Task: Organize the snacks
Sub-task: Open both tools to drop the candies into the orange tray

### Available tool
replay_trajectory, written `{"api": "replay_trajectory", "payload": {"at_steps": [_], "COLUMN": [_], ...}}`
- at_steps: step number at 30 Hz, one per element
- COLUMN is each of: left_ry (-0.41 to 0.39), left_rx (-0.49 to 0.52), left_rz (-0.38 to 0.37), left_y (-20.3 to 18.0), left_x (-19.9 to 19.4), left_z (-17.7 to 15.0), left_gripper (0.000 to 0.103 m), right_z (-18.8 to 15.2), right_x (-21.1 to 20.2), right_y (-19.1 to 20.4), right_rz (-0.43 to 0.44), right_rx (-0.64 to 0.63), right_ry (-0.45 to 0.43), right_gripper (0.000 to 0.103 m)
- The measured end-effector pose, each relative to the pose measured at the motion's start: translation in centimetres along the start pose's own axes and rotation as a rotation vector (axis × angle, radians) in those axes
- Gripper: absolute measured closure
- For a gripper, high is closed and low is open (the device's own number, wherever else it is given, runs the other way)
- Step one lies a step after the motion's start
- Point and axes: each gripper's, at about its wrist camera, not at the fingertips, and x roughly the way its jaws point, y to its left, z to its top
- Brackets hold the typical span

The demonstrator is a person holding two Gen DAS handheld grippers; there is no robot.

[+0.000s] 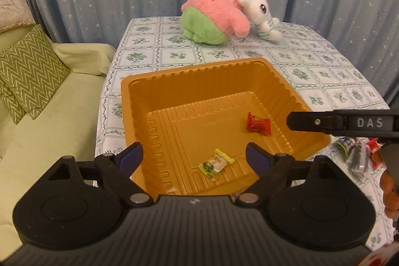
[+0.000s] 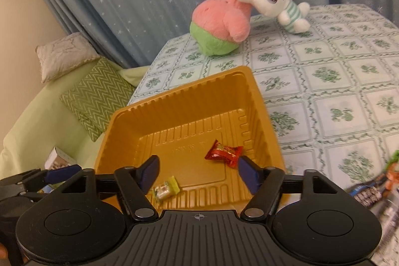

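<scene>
From my left wrist view, the left gripper (image 1: 194, 156) gapes wide and empty over the gold tray (image 1: 139, 101), where a yellow candy (image 1: 216, 164) and red candy (image 1: 258, 126) lie. On my right wrist view, the right gripper (image 2: 198, 172) hangs equally wide, holding nothing, above the same tray.

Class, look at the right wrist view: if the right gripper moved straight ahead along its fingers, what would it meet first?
Most likely the floor of the orange tray, close to the red candy. The right gripper is open and angled down into it, though depth is uncertain.
</scene>
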Motion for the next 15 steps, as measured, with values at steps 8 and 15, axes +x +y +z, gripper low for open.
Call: {"api": "replay_trajectory", "payload": {"at_steps": [8,15], "left_ry": [-0.011,-0.008], "left_rx": [0.016,-0.002], "left_rz": [-0.028,-0.037], "left_y": [-2.3,-5.2], "left_x": [-2.7,-4.7], "left_z": [-1.2,-3.0], "left_gripper": [0.015,0.017], "right_z": [-1.5,-3.2], "right_x": [-4.1,-7.9], "right_y": [-0.5,-2.0], "right_rz": [0.013,0.013], "right_rx": [-0.009,-0.05], "right_ry": [-0.028,-0.019], "right_gripper": [0.025,0.024]}}
